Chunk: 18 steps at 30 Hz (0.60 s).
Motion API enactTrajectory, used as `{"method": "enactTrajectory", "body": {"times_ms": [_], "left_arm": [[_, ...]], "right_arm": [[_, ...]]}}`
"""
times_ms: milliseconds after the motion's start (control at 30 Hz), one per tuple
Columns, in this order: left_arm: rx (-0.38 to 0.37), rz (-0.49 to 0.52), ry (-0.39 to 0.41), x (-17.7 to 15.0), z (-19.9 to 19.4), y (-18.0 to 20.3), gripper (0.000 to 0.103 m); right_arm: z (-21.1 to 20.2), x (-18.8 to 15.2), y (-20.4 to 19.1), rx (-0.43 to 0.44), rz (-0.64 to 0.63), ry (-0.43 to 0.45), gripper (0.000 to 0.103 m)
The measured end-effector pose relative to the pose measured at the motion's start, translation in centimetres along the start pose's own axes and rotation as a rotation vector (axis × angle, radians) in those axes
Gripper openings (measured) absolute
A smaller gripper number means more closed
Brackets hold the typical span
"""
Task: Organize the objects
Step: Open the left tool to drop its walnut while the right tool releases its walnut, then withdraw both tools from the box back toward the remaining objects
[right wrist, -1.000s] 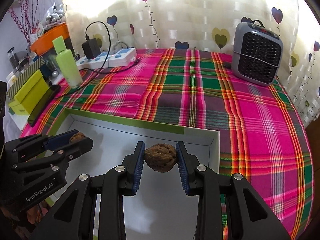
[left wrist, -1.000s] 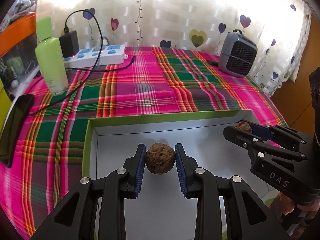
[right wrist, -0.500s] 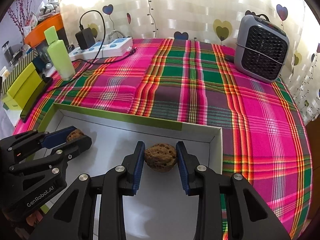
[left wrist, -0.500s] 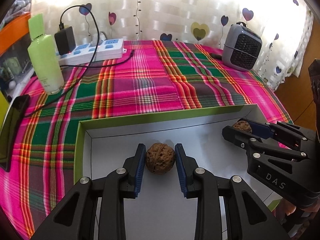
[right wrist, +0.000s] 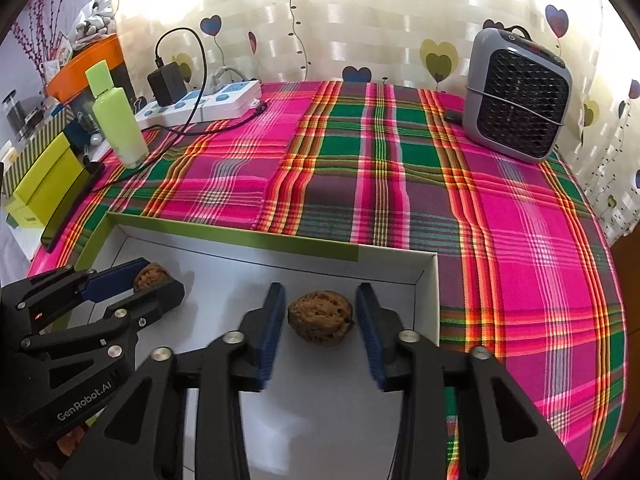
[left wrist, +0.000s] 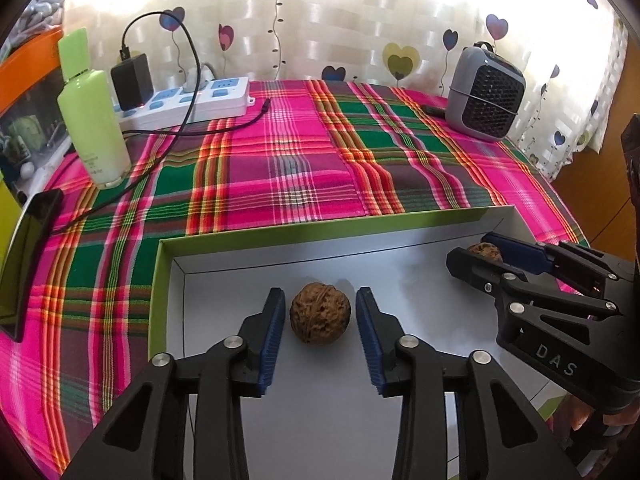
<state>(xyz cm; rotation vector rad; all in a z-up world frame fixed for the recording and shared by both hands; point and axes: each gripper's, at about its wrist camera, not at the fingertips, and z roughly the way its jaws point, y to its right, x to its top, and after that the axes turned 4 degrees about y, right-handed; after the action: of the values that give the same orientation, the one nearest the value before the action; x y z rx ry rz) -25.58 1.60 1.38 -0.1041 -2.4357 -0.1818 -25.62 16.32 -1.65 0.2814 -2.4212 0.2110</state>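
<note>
A shallow white box with a green rim (left wrist: 320, 230) lies on the plaid cloth. In the left wrist view a round brown walnut (left wrist: 320, 314) rests on the box floor between the blue pads of my left gripper (left wrist: 319, 294). Its jaws are opening, and a gap shows on each side of the nut. In the right wrist view a second walnut (right wrist: 320, 317) sits near the box's right wall (right wrist: 430, 292) between the pads of my right gripper (right wrist: 320, 288). Those jaws are opening too and do not touch the nut. Each gripper also shows at the side of the other's view.
On the plaid tablecloth (left wrist: 300, 160) stand a green bottle (left wrist: 92, 120), a white power strip with a black charger (left wrist: 192, 98) and a grey heater (left wrist: 486, 92). A dark phone (left wrist: 28, 256) lies at the left edge. Yellow-green boxes (right wrist: 44, 176) sit beyond it.
Both grippers came down into the box with their walnuts. Their pads have now parted from the nuts, which rest on the box floor.
</note>
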Motion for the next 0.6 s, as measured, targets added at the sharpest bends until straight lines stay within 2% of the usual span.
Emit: {"method": "enactTrajectory", "body": {"times_ms": [67, 133, 267, 600], "left_arm": [[0.009, -0.006, 0.005, -0.1, -0.2, -0.1, 0.041], [0.008, -0.006, 0.009, -0.3, -0.4, -0.1, 0.042], [0.018, -0.004, 0.019, -0.6, -1.1, 0.0, 0.045], [0.026, -0.006, 0.046, -1.4, -3.3, 0.6, 0.048]], "right_arm": [[-0.3, -0.1, 0.0, 0.015, 0.007, 0.009, 0.053], [-0.6, -0.1, 0.0, 0.013, 0.012, 0.018, 0.055], [-0.9, -0.2, 0.0, -0.007, 0.016, 0.025, 0.056], [-2.9, -1.3, -0.1, 0.012, 0.042, 0.056, 0.056]]}}
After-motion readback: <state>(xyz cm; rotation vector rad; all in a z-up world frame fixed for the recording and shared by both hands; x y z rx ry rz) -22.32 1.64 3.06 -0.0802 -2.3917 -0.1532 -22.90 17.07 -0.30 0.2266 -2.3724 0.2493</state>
